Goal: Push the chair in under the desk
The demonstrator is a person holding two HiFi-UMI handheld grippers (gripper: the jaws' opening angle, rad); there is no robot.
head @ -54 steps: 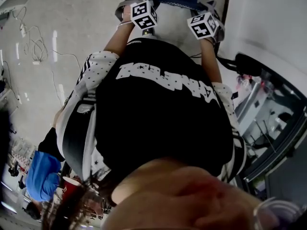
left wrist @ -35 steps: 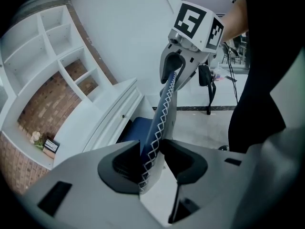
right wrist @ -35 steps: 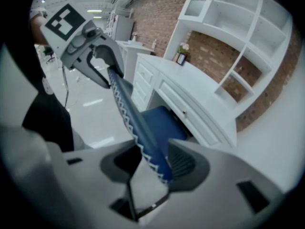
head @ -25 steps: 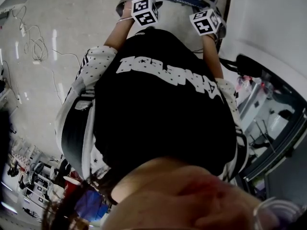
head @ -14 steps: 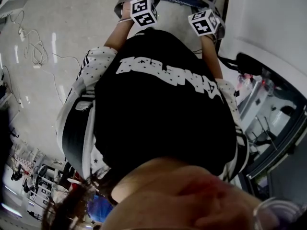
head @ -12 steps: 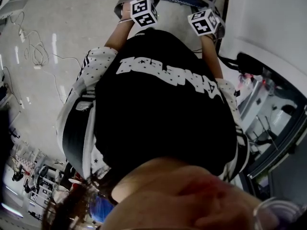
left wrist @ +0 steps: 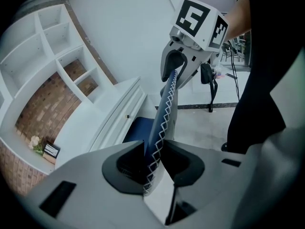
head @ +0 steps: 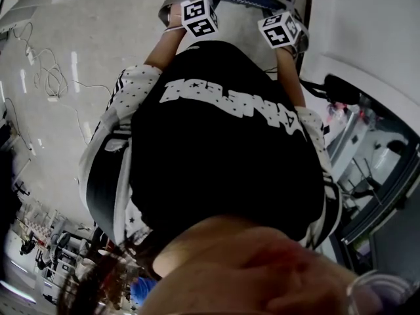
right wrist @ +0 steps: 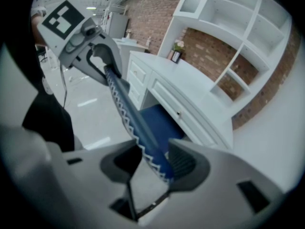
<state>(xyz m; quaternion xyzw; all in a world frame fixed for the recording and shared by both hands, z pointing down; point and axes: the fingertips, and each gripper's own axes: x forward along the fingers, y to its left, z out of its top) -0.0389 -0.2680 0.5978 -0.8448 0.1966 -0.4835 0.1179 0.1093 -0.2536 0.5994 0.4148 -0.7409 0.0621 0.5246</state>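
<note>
- Blue fabric edged with white zigzag stitching: one chair [left wrist: 162, 113], its seat part-way under the one white desk [left wrist: 112, 109].
- Two grippers sit on the backrest's top edge. The left gripper [left wrist: 153, 162] has just been closing and now clamps that edge. The right gripper [right wrist: 153, 162] grips it too.
- One shelf unit [left wrist: 57, 46] of open compartments rises over the desk.
- One flower sprig [left wrist: 34, 142] and one small frame [left wrist: 50, 150] stand on the desk top.

Clamping onto a blue padded chair back [left wrist: 164, 111] edged with white zigzag stitching.
Just closed the left tongs [left wrist: 155, 159] on its upper edge, gripped from both faces; sharing that edge with the right tongs [left wrist: 177, 73] farther along, under a black-and-white marker cube. Facing a white drawered counter [left wrist: 112, 111], blue seat [left wrist: 137, 130] at its edge, beside white brick-backed shelves [left wrist: 62, 66].
</note>
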